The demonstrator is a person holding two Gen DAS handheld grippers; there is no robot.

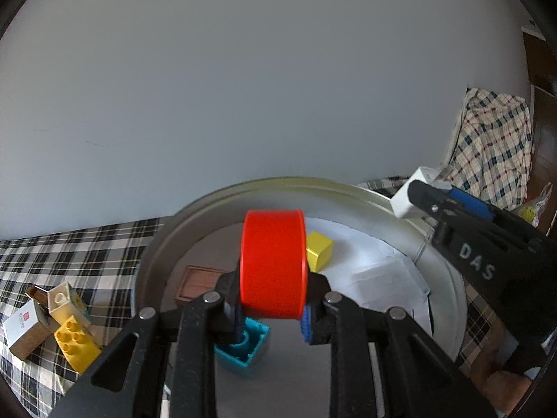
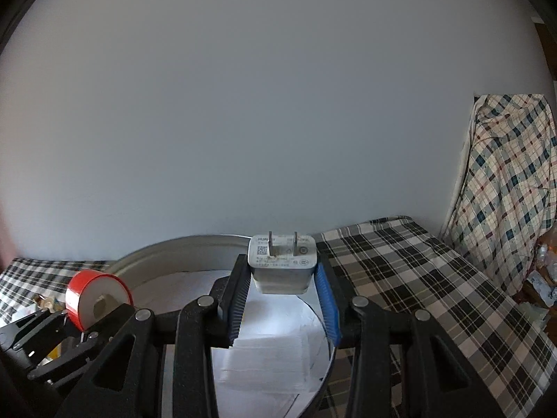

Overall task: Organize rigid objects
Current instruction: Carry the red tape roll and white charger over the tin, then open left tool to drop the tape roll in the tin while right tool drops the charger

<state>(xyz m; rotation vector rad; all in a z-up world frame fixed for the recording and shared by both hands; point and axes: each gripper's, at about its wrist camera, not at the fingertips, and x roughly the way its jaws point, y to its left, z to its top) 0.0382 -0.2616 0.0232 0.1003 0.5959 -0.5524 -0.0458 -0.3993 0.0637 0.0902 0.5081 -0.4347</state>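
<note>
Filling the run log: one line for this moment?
left gripper: shut on red tape roll | right gripper: shut on white charger | both over metal basin

right gripper (image 2: 282, 299) clamps white charger (image 2: 282, 264).

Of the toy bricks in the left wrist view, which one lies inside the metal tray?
The blue brick, lying by the left gripper. The yellow brick and cream brick sit outside the tray on the cloth.
</note>
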